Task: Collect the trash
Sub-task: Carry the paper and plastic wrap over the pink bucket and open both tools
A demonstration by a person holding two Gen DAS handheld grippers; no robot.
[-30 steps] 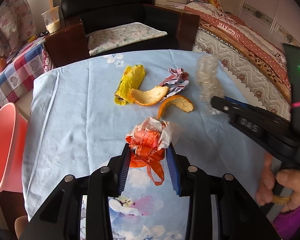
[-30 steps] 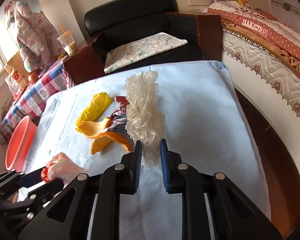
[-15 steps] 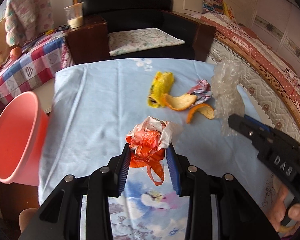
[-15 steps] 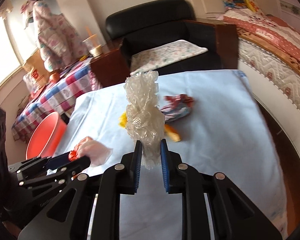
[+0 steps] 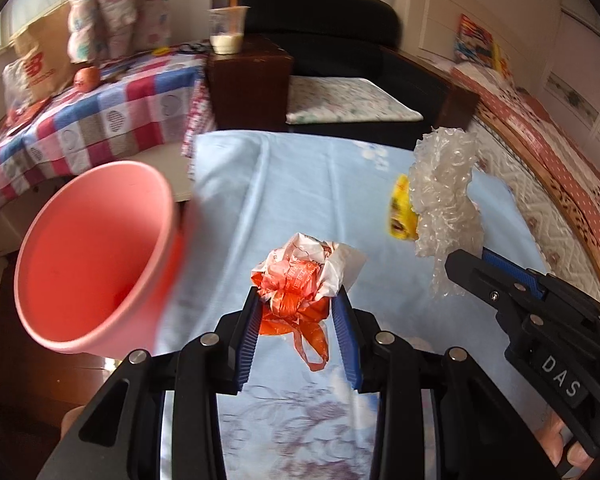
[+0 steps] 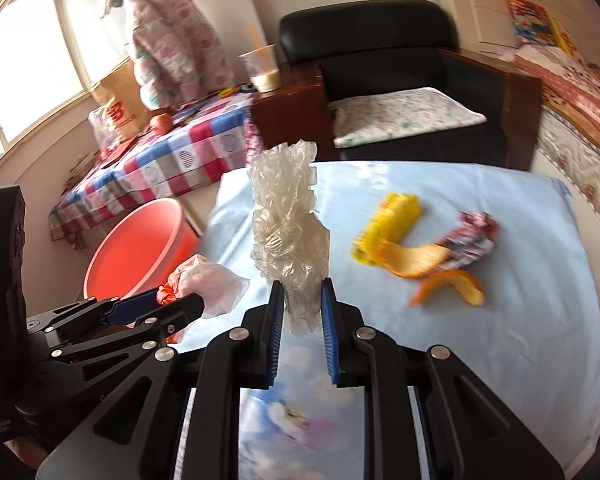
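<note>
At the left of the left wrist view a pink bucket (image 5: pixel 92 256) stood beside the blue-clothed surface (image 5: pixel 300 184). At lower centre the left claw (image 5: pixel 298 316) was clamped on a crumpled orange-and-white bag (image 5: pixel 304 280). At right the right claw (image 6: pixel 300 312) was clamped on a wad of clear plastic (image 6: pixel 288 224), a yellow wrapper (image 6: pixel 392 220) and orange peels (image 6: pixel 424 264) lying right of it.

bucket (image 6: pixel 140 248) sits off the table's (image 6: pixel 520 320) left edge; wrapper (image 6: pixel 392 220) and peels (image 6: pixel 420 258) lie on it; armchair (image 6: pixel 400 80) behind
</note>
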